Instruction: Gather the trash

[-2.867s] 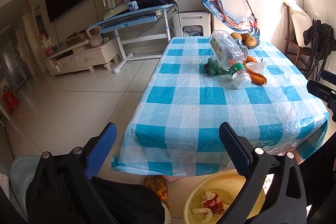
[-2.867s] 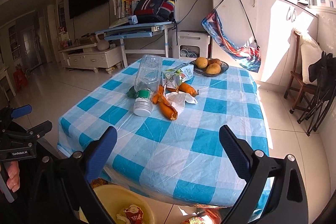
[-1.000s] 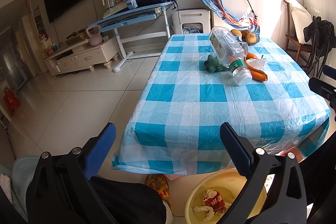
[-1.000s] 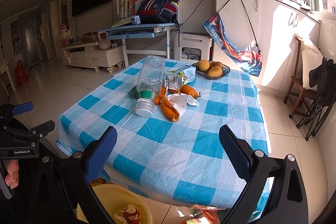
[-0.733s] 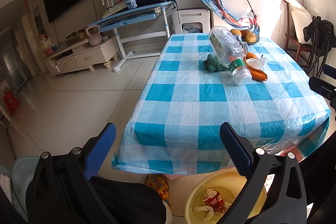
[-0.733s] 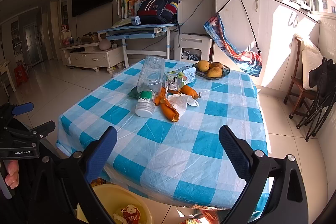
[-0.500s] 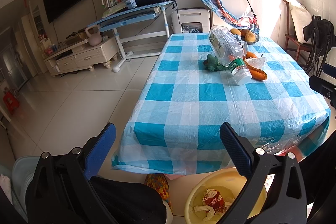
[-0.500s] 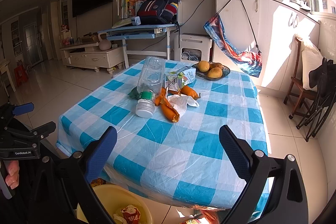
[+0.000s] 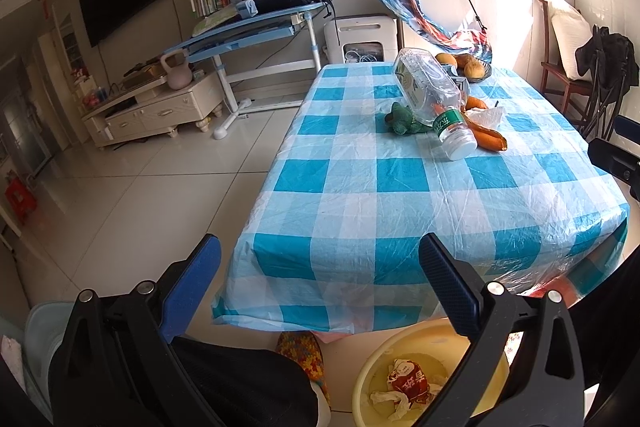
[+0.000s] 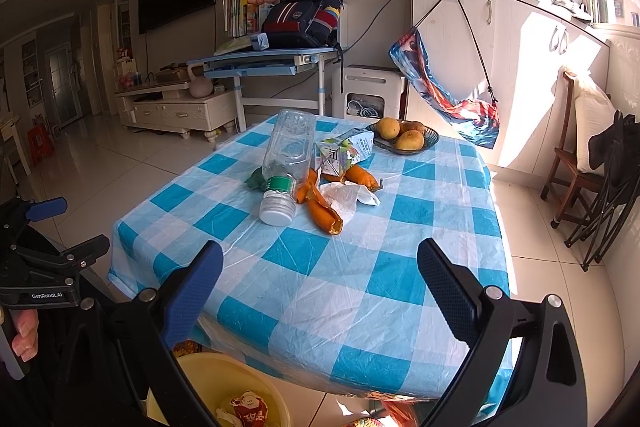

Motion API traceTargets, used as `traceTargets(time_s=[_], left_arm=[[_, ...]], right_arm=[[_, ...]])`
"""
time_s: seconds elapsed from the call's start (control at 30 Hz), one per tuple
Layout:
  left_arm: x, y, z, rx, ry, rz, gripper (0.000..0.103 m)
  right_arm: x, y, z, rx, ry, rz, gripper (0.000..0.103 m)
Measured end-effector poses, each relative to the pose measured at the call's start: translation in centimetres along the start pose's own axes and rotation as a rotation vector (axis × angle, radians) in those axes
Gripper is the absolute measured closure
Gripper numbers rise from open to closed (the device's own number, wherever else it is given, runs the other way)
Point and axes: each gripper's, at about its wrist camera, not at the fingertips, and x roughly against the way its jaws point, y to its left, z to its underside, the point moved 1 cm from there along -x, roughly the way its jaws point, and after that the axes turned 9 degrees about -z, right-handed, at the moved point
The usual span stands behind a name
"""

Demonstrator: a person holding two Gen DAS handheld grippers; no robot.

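Both tools, left tool [image 9: 320,267] and right tool [image 10: 320,263], hang spread and empty before the table [image 10: 400,267]. "GenRobot.AI" marks the left one. A green-labelled bottle [image 10: 286,163] lies mid-table, beside orange peels [image 10: 320,211], tissue [image 10: 348,197] and a printed carton [image 10: 346,151].

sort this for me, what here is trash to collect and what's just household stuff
Trash job: plastic bottle, carton, peels, tissue, yellow basin.

Just there: fruit bowl, backpack, kettlebell.
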Motion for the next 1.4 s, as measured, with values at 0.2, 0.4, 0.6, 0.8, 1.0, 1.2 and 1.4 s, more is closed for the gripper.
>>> traceTargets(time_s=[0.2,0.4,0.6,0.8,1.0,1.2,1.4], left_arm=[[0.0,0.0,0.0,0.000,0.001,0.000,0.007],[0.1,0.0,0.1,-0.002,0.002,-0.001,0.007],[0.1,0.0,0.1,-0.003,0.001,0.001,0.007],[0.1,-0.1,-0.1,-0.005,0.001,0.000,0.007],[0.2,0.6,0.0,0.013,0.020,0.048,0.007],[0.8,1.8,-1.6,0.038,0.003,0.088,0.007],[-0.6,1.6,-4.4,0.028,0.017,0.103,0.007]], right_arm=[[0.1,0.3,-0.6,0.015,-0.003,-0.005,0.009],[0.0,0.2,-0.7,0.015,-0.008,-0.007,0.009],[0.0,0.1,-0.8,0.016,-0.008,-0.008,0.009],[0.1,0.1,-1.1,0.009,-0.022,-0.026,0.009],[0.2,-0.5,-1.6,-0.036,-0.041,-0.053,0.009],[-0.6,-1.6,-2.5,-0.072,-0.033,-0.070,0.009],[-4.4,-1.3,-3.6,-0.022,0.061,-0.101,0.020]])
